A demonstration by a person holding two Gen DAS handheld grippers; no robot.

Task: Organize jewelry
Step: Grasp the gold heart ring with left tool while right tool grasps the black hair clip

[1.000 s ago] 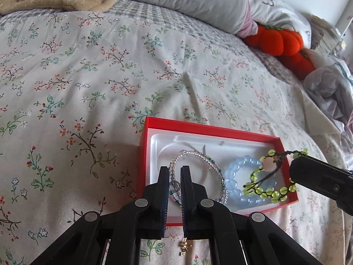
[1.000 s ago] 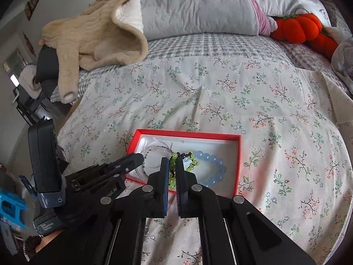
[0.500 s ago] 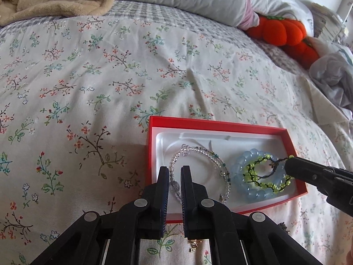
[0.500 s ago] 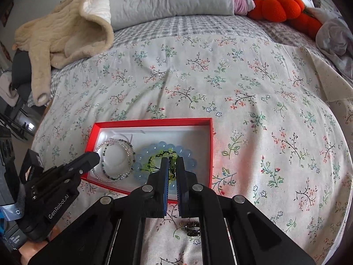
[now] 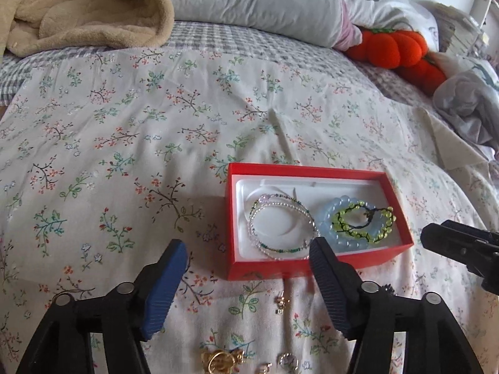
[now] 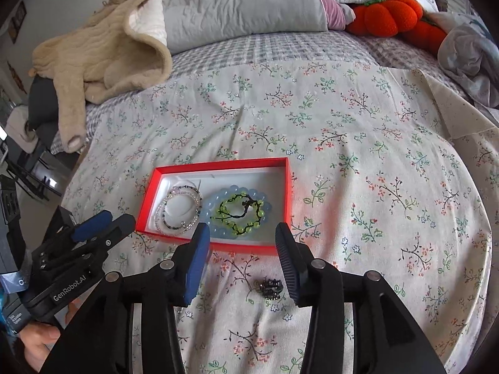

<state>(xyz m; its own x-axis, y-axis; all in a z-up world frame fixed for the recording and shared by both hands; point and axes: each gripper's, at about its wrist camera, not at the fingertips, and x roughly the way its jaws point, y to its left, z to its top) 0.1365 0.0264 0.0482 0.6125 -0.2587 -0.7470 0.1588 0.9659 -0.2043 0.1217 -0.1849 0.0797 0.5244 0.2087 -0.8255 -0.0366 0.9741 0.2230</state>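
Note:
A red box point(image 5: 312, 266) point(image 6: 218, 246) with a white liner lies on the floral bedspread. In it lie a clear beaded bracelet point(image 5: 280, 227) point(image 6: 177, 210), a pale blue bead bracelet point(image 5: 327, 218) point(image 6: 215, 201) and a green bead bracelet point(image 5: 361, 224) point(image 6: 241, 215) on top of the blue one. My left gripper point(image 5: 249, 260) is open and empty just in front of the box. My right gripper point(image 6: 240, 238) is open and empty at the box's near edge. A dark beaded piece point(image 6: 271, 286) lies between its fingers. Small gold pieces point(image 5: 220, 360) and a charm point(image 5: 282, 302) lie near the left gripper.
A beige fleece blanket point(image 5: 78, 9) point(image 6: 103, 56), a grey pillow point(image 5: 255, 0) point(image 6: 243, 3) and orange pumpkin plush toys point(image 5: 393, 46) point(image 6: 389, 15) lie at the head of the bed. Crumpled grey cloth point(image 5: 467, 106) lies at the right.
Both grippers have opened and pulled back from the box. The right one let go of the green bracelet, which now lies on the blue one. The left let go of the clear bracelet.

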